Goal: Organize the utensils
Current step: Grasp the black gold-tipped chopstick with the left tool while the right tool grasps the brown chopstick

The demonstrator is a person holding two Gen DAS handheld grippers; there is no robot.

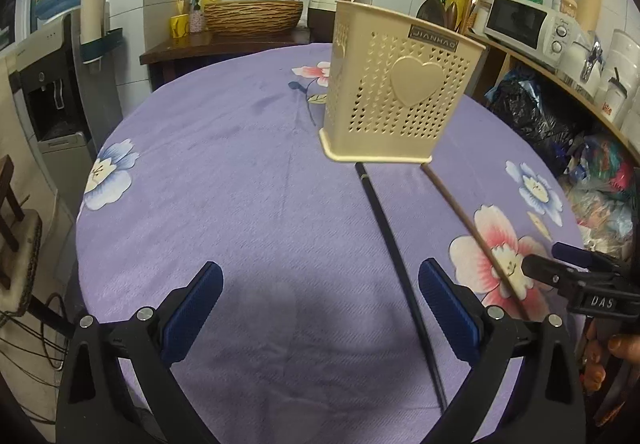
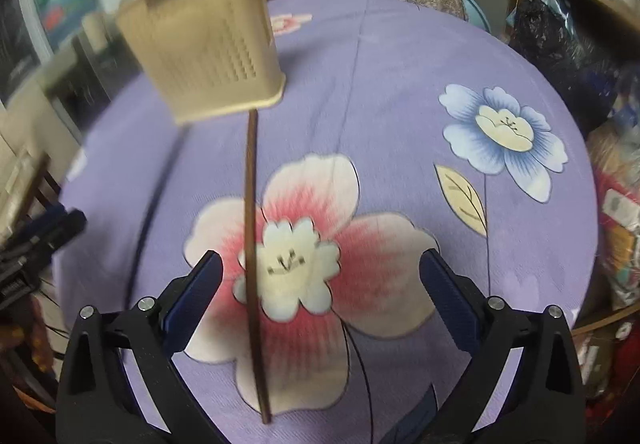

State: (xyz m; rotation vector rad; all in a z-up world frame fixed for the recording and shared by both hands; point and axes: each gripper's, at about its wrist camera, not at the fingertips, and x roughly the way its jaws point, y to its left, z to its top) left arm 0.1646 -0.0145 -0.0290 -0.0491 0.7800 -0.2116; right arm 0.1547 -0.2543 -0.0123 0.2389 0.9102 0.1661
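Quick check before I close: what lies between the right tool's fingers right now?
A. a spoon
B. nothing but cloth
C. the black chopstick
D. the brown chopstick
D: in the right wrist view the brown chopstick runs up between the open fingers of the right tool, lying on the purple floral tablecloth; the black chopstick sits off to the left.

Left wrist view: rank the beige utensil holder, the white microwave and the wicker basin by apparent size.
1. Beige utensil holder, clearly largest, though nearest the camera.
2. Wicker basin and white microwave look about alike; both sit far back, so I won't rank them.
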